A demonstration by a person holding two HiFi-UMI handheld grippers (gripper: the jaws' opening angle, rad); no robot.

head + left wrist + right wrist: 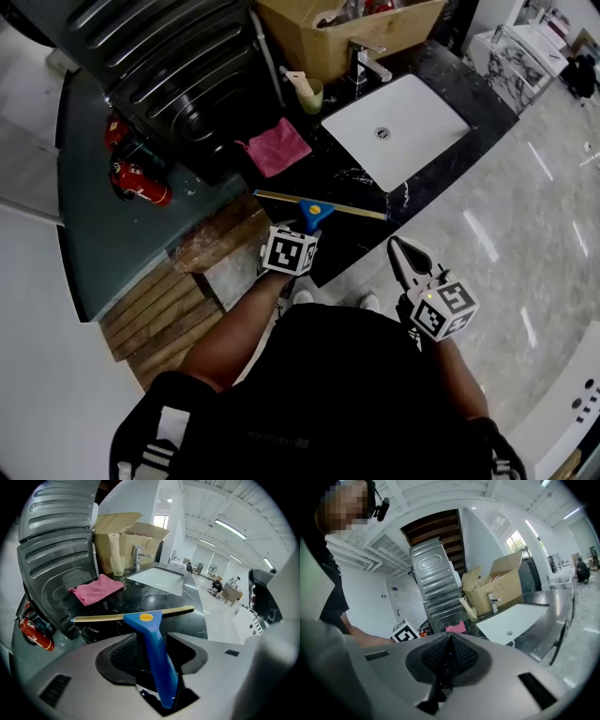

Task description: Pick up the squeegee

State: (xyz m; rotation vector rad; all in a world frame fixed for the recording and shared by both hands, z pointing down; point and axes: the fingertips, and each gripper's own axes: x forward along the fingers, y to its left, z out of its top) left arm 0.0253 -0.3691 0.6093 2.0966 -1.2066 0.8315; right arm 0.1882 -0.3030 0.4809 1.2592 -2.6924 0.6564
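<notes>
The squeegee (pixel 315 212) has a blue handle with a yellow dot and a long yellow-edged blade. It lies on the black marble countertop (pixel 352 183) near the front edge. In the left gripper view the squeegee's handle (pixel 158 660) runs back between the jaws of my left gripper (pixel 152 645). The jaws stand wide, with a gap on the left side, so the gripper is open around the handle. My left gripper (pixel 307 229) sits just behind the squeegee in the head view. My right gripper (pixel 401 249) hangs off the counter over the floor, and the pads of my right gripper (pixel 449 645) meet with nothing held.
A pink cloth (pixel 278 147) lies behind the squeegee. A white sink (pixel 394 131) with a faucet (pixel 367 62) is to the right, and a cardboard box (pixel 347 28) stands behind. A dark ribbed metal panel (pixel 169 66) leans at left. A red extinguisher (pixel 141 178) and wooden boards (pixel 178 291) are on the floor.
</notes>
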